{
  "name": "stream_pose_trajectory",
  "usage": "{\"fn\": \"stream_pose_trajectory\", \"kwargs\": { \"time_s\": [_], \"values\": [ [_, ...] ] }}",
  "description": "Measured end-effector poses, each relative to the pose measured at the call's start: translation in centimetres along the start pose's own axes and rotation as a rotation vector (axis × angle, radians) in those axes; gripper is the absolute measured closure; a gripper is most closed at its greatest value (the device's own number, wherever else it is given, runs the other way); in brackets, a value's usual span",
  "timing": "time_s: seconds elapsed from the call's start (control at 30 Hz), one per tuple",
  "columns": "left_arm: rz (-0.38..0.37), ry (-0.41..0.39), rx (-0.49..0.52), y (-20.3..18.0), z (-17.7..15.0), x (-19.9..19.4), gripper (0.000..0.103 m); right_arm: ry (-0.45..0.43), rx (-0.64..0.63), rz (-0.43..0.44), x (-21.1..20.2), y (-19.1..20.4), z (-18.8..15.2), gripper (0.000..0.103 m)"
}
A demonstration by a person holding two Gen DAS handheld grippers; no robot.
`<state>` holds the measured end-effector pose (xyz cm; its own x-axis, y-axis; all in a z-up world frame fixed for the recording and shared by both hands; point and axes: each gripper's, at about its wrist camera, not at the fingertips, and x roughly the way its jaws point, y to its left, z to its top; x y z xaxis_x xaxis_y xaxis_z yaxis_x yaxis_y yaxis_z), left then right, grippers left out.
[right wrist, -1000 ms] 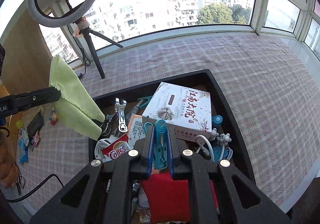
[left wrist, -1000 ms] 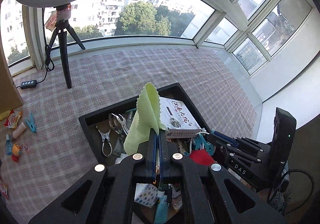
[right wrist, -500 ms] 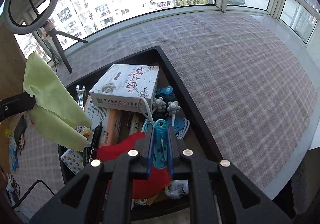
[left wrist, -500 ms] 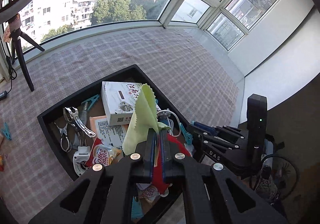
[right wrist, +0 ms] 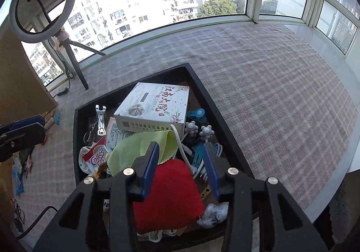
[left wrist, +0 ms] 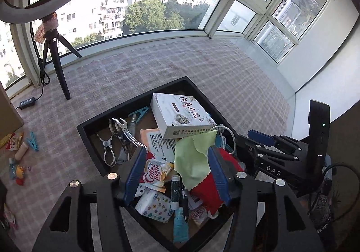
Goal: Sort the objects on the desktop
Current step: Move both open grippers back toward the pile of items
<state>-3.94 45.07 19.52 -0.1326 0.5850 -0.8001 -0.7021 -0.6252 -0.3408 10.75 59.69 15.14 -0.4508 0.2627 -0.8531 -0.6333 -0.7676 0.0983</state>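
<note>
A black tray (left wrist: 90, 137) (right wrist: 202, 85) on the checked cloth holds several items. My left gripper (left wrist: 175, 159) is open above it; the light green cloth (left wrist: 193, 157) (right wrist: 139, 150) lies loose in the tray, on a red cloth (left wrist: 202, 191) (right wrist: 171, 189). My right gripper (right wrist: 180, 150) is open and empty over the tray; a blue clothes peg (right wrist: 198, 155) lies below it, beside the red cloth. A white printed box (left wrist: 180, 116) (right wrist: 155, 105) sits at the tray's far side. The right gripper also shows in the left wrist view (left wrist: 265, 139).
The tray also holds metal clips (left wrist: 117, 135), Coffee-mate sachets (left wrist: 155, 173), a pen (left wrist: 183, 198) and a white cable (right wrist: 186, 150). Loose small items (left wrist: 20, 144) lie on the cloth at left. A ring-light tripod (left wrist: 56, 60) stands at the back left.
Both grippers opened. The green cloth dropped from the left gripper into the tray, and the blue peg left the right gripper and lies in the tray.
</note>
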Motion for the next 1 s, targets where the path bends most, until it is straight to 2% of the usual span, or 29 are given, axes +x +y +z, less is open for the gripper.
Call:
{"fn": "stream_pose_trajectory", "kwargs": {
  "time_s": [0.3, 0.67, 0.83, 0.93, 1.0],
  "values": [
    [0.096, -0.022, -0.155, 9.4, -1.7, -1.8, 0.05, 0.015, -0.106, 0.071, 1.7, 6.0, 1.1, 0.064],
    [0.189, -0.039, -0.356, 21.5, -4.8, -3.1, 0.05, 0.038, -0.243, 0.178, 4.8, 15.9, 2.5, 0.064],
    [0.213, -0.034, -0.369, 25.7, -5.5, -2.4, 0.05, 0.067, -0.317, 0.215, 6.9, 20.7, 2.8, 0.064],
    [0.261, -0.004, -0.287, 27.1, -5.5, -1.2, 0.05, 0.081, -0.359, 0.231, 8.3, 23.4, 3.0, 0.064],
    [0.249, 0.022, -0.27, 28.2, -5.6, -0.4, 0.05, 0.098, -0.376, 0.248, 9.3, 25.1, 3.2, 0.064]
  ]
}}
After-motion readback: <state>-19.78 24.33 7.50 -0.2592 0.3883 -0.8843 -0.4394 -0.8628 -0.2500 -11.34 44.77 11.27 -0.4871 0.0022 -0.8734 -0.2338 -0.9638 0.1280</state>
